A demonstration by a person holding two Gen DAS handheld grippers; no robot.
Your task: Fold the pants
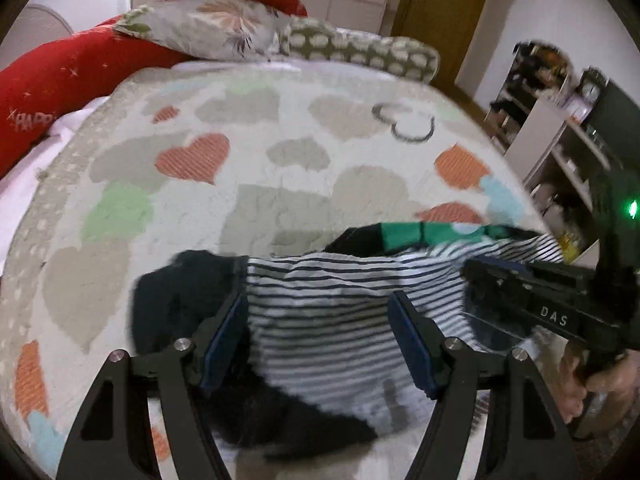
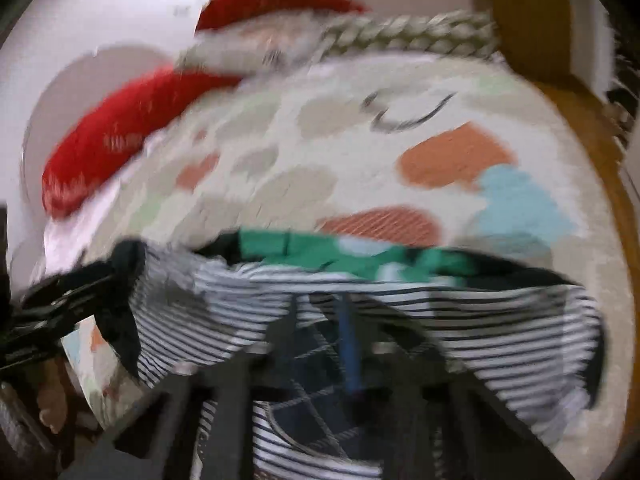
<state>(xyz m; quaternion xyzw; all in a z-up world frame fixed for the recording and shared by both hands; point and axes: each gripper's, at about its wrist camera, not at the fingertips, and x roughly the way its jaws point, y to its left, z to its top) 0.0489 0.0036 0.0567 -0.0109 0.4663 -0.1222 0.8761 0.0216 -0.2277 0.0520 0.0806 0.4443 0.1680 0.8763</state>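
Note:
Striped white-and-navy pants with dark trim and a green patch lie on the bed near its front edge. My left gripper is open, its blue pads on either side of the striped cloth, not closed on it. The right gripper body shows at the right of the left wrist view, over the pants' right end. The right wrist view is blurred; my right gripper looks shut on the striped pants, whose cloth drapes over the fingers. The left gripper shows at its left edge by the dark waistband.
The bedspread has a heart pattern. Red cushions and patterned pillows lie at the head of the bed. Shelves stand at the right, past the bed's edge. A wooden door is at the far right.

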